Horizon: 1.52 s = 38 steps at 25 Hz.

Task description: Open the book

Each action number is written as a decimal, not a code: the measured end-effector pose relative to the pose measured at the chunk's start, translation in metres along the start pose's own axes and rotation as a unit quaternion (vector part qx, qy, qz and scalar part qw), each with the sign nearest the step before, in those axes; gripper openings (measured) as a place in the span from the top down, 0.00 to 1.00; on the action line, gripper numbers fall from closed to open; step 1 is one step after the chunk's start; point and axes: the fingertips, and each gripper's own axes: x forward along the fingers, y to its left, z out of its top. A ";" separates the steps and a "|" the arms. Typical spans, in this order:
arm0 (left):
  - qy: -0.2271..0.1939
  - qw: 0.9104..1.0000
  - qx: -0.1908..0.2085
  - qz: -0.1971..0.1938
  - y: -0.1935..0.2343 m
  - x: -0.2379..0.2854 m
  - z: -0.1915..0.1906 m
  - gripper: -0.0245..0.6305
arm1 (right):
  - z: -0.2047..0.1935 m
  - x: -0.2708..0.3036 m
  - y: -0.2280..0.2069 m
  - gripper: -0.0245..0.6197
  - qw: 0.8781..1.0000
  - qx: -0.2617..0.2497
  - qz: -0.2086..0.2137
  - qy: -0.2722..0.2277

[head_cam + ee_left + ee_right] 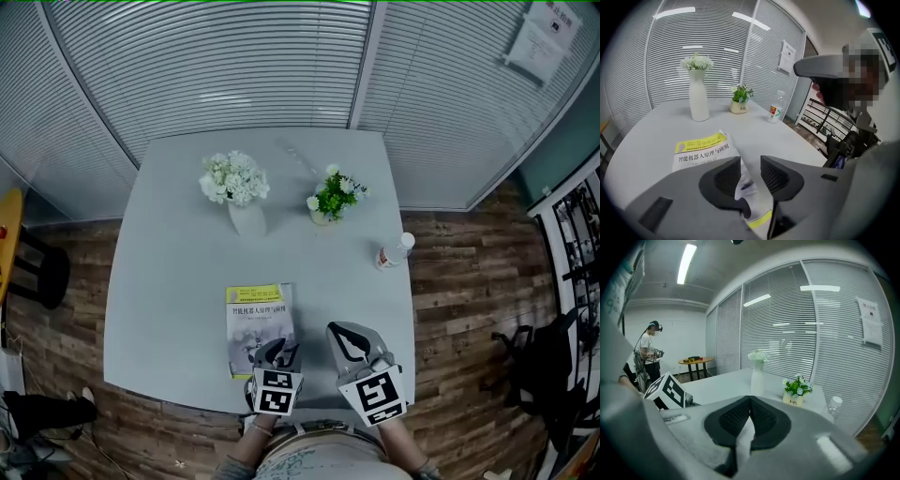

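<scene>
Left gripper (750, 159) is hovering half-open, holding nothing, over the closed yellow-and-white paperback book (701, 147). I'm guessing it's light and floppy, so I'd pinch the cover's loose corner.

Grey desk (169, 281), rounded corners. White vase (246, 217) with white flowers stands upright toward the far side, left of centre. Small potted plant (333, 197), green leaves and white blooms, sits to its right, apart from it. Plastic bottle (395, 250) with a red label stands upright near the right edge. Blinds (234, 66) behind the desk, paper notice (544, 37) on them at right. Wood floor (469, 309). Dark stool (42, 272) left of the desk. A person (648, 355) stands far off.
</scene>
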 end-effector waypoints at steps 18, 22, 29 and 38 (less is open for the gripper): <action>0.082 0.990 0.092 0.069 0.008 0.044 -0.029 0.65 | -0.018 -0.007 -0.020 0.96 1.000 0.020 0.012 0.007; 0.096 0.987 0.107 0.074 0.011 0.049 -0.035 0.60 | -0.020 -0.006 -0.022 0.96 1.000 0.021 0.013 0.005; 0.111 0.987 0.095 0.073 0.015 0.052 -0.043 0.60 | -0.024 -0.005 -0.022 0.96 1.000 0.019 0.016 0.000; 0.104 0.988 0.092 0.066 0.016 0.044 -0.039 0.66 | -0.022 -0.010 -0.022 0.96 1.000 0.020 0.015 -0.004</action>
